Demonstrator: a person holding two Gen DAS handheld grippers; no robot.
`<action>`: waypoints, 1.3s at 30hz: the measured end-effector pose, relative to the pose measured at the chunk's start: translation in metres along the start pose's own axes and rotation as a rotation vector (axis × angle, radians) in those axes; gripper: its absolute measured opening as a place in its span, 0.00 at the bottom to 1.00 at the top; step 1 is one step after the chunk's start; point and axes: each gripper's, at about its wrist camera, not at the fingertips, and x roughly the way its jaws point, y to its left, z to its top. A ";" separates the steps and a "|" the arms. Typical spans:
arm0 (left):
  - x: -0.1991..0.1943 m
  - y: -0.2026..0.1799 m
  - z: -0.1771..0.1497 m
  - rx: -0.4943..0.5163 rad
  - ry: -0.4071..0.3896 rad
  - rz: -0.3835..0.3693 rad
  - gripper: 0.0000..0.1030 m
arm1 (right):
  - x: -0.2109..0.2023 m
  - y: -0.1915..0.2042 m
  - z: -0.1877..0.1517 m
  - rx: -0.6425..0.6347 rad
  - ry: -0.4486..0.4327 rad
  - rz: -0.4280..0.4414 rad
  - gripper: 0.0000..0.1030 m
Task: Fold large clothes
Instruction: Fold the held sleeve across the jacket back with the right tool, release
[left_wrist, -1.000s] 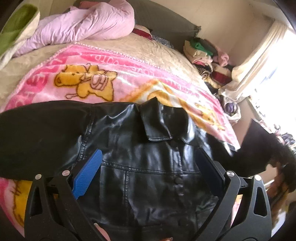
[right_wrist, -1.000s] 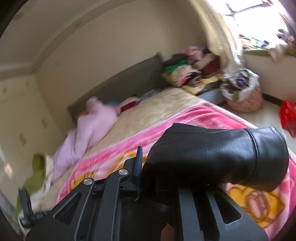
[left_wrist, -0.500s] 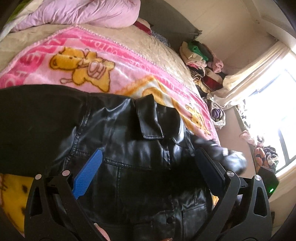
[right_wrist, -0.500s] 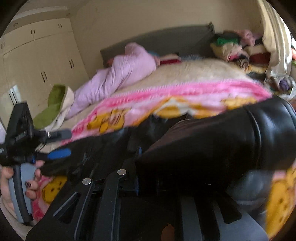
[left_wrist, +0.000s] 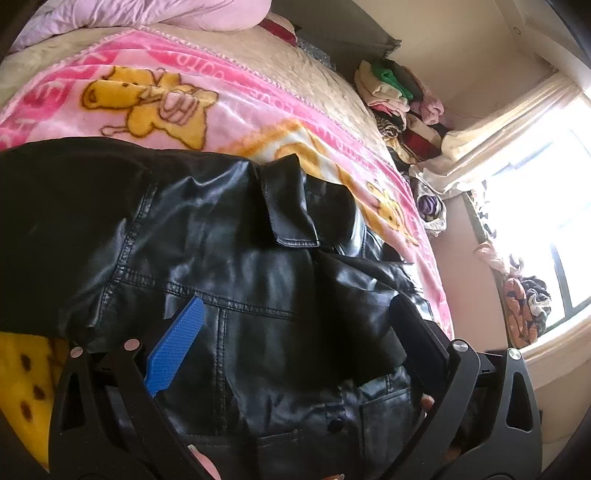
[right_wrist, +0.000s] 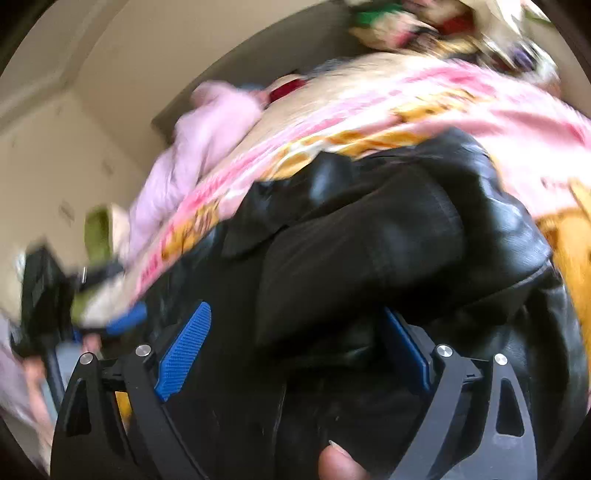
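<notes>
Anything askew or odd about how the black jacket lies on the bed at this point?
The black leather jacket lies front up on the pink blanket, but its collar stands rumpled, and one sleeve is draped loosely across the chest. No damage shows. The right gripper, jaws just opened, has let the sleeve go.

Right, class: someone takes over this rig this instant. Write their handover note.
Right gripper: open, jaws just opened, letting go of the sleeve, which lies between them across the jacket.
Left gripper: open over the jacket's front, gripping nothing.
Jacket lies front up on the pink blanket on the bed.
Done: one sleeve folded in.
Left: the other sleeve, spread out sideways, then fold the body.
</notes>
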 end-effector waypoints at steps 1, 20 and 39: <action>-0.002 0.000 0.000 0.000 -0.002 -0.002 0.91 | 0.004 -0.008 0.006 0.070 -0.005 -0.008 0.75; -0.062 0.042 0.019 -0.153 -0.105 -0.134 0.91 | 0.031 0.137 -0.029 -0.430 0.030 0.164 0.60; 0.019 0.061 -0.001 -0.157 0.084 -0.063 0.60 | -0.032 0.053 -0.024 -0.265 -0.017 0.076 0.81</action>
